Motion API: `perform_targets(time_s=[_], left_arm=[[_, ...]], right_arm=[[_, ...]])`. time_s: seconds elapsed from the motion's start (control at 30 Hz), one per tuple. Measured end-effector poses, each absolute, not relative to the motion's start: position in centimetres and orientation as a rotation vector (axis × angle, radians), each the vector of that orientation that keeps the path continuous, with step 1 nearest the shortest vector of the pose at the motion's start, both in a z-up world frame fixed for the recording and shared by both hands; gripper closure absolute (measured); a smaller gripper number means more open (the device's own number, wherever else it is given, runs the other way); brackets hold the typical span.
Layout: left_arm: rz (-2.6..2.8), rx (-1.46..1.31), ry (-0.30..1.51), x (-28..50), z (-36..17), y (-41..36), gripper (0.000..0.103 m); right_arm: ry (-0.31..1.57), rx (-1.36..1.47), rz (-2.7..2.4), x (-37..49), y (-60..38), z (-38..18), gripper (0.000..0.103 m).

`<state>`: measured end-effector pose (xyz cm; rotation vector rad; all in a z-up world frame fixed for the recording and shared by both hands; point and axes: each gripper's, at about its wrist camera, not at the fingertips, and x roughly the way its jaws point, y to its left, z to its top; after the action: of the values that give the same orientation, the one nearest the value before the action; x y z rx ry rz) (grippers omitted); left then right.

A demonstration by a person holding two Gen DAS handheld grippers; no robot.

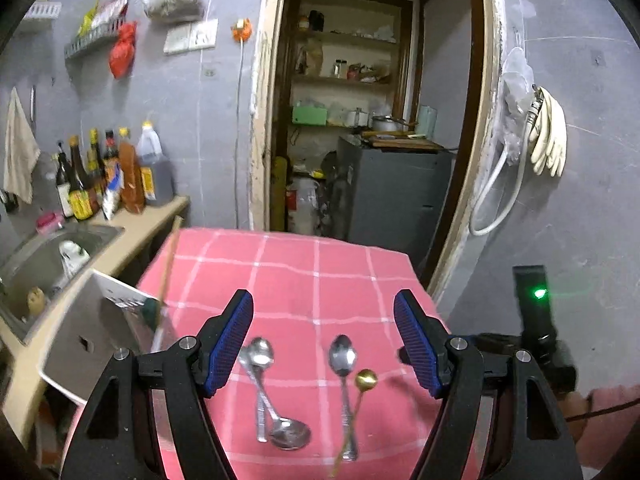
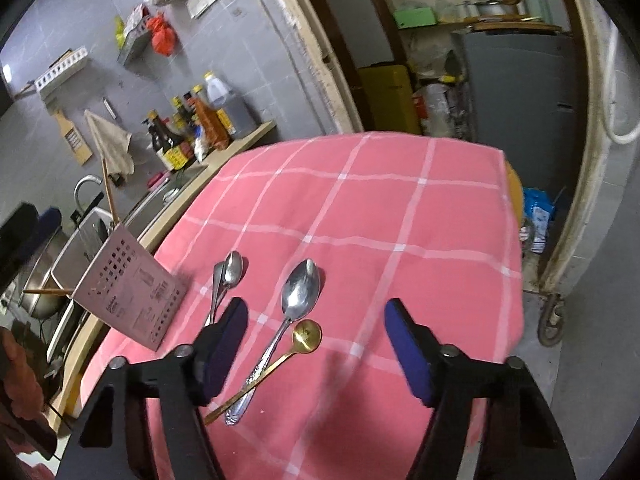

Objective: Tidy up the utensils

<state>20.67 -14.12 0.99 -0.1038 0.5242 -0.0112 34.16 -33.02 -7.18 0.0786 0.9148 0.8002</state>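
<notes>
Both grippers, left gripper (image 1: 323,344) and right gripper (image 2: 316,348), spread above pink checked tablecloth (image 2: 380,208) in grey-tiled kitchen

Cramped little kitchen, grey tiled walls (image 1: 200,128)

Open doorway (image 1: 372,100) shows pantry shelves (image 1: 344,80); sauce bottles (image 1: 100,172) line the counter by a steel sink (image 1: 48,256); gloves (image 1: 550,136) hang right.

Each gripper, left (image 1: 323,344) and right (image 2: 316,346), is built from black arms fitted with silver pivot screws. The fingers (image 1: 232,344) are faced with ribbed blue pads. A pink sleeve (image 1: 612,404) is worn.
</notes>
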Motion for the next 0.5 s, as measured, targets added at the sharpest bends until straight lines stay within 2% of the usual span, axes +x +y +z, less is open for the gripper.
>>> perform_targets(time_s=[0.1, 0.2, 0.5], left_arm=[[-0.022, -0.166, 0.565, 22.3, -0.3, -13.9, 0.036], [-0.028, -0.205, 0.611, 24.1, -2.1, -13.8, 0.036], [-0.086, -0.339, 0.81, 29.9, -8.4, -11.9, 0.039]], right_arm=[[0.946, 0.056, 0.829, 34.7, -32.9, -8.3, 0.053], [0.978, 0.039, 0.849, 35.2, -32.9, -9.3, 0.058], [1.016, 0.009, 0.906, 36.0, -32.7, -10.6, 0.063]])
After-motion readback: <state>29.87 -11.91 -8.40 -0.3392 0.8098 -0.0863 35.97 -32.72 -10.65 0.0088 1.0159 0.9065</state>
